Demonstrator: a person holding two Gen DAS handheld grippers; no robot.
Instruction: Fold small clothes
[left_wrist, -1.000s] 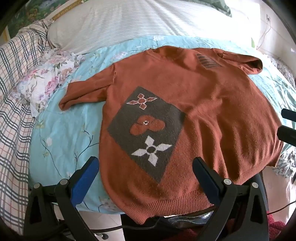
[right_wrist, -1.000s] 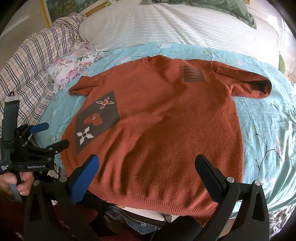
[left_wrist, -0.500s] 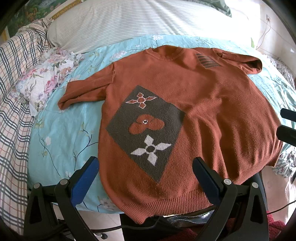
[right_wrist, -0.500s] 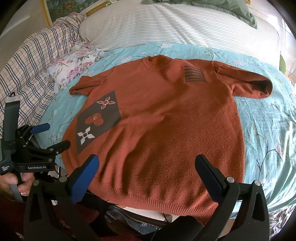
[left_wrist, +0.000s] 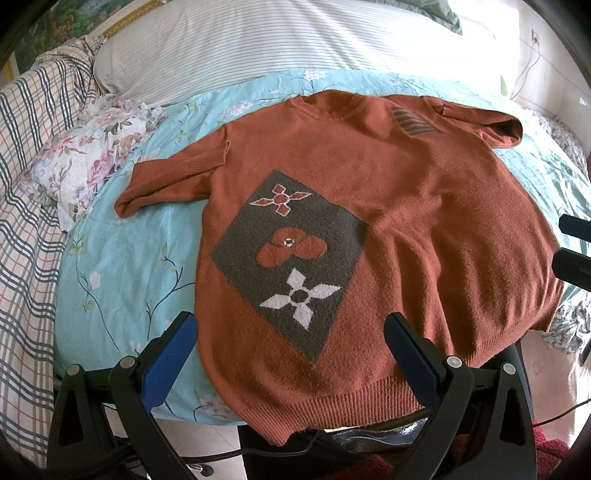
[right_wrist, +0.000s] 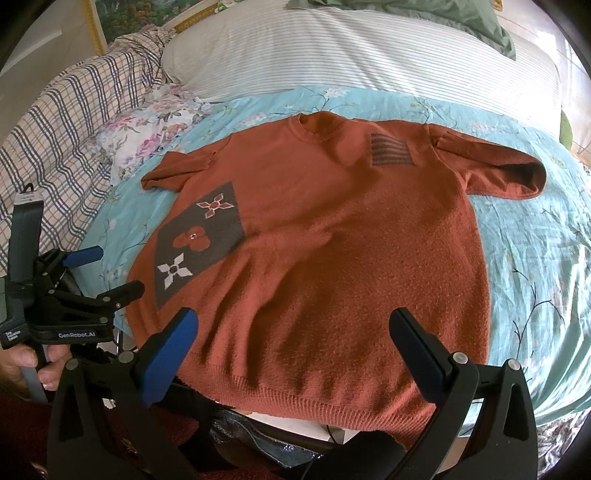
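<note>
With both hand-held grippers, left (left_wrist: 288, 334) and right (right_wrist: 291, 332), apart and empty, you face a soft, limp knit sweater (right_wrist: 332, 251) lying flat at the bed's (right_wrist: 535, 266) near edge; pinch its ribbed hem corners.

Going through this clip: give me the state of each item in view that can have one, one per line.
sweater: spread flat face up, unfolded, hem hanging over the bed edge
left sleeve: lying out to the side
right sleeve: lying out to the side, cuff gaping open
left gripper: open, empty, above the hem
right gripper: open, empty, above the hem
floral cloth: crumpled beside the sweater
</note>
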